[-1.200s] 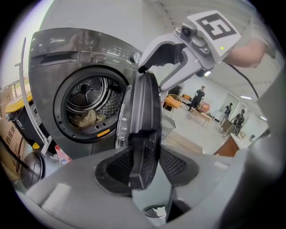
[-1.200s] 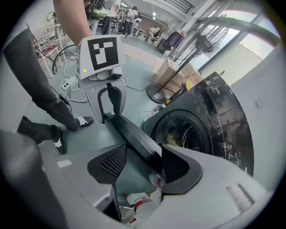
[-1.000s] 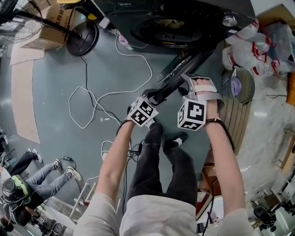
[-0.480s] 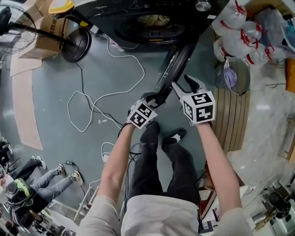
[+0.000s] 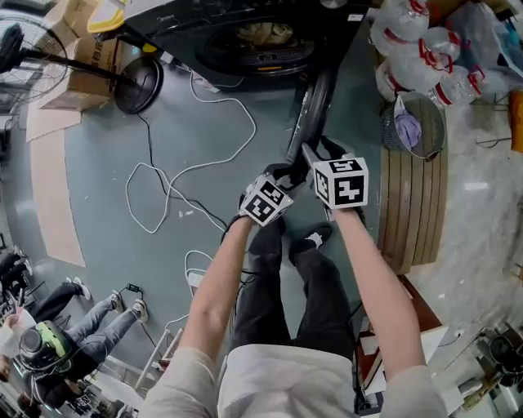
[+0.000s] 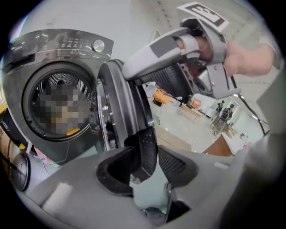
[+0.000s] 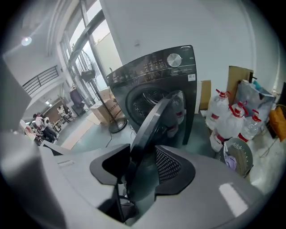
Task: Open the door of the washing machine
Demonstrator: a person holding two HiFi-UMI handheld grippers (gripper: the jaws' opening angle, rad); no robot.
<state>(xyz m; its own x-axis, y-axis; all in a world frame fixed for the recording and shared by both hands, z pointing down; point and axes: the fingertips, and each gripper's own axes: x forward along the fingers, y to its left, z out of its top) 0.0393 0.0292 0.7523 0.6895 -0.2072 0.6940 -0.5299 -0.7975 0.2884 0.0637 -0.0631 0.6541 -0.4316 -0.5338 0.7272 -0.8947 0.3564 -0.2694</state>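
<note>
Seemingly the down-tilted left gripper [image 5: 280,174] clamps the door [image 5: 315,102]; right gripper [image 5: 315,153], jaws just closing, pinches it.

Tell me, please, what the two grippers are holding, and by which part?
Both hold the door by its outer rim. The left gripper clamps it; the right gripper has just been closing its jaws on the same rim.

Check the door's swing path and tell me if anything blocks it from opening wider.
Nothing visible blocks it now. The door stands roughly square to the washing machine, with bare floor beside it. The water jugs and round basket sit further right, apart from it; they might matter only near full swing.
</note>
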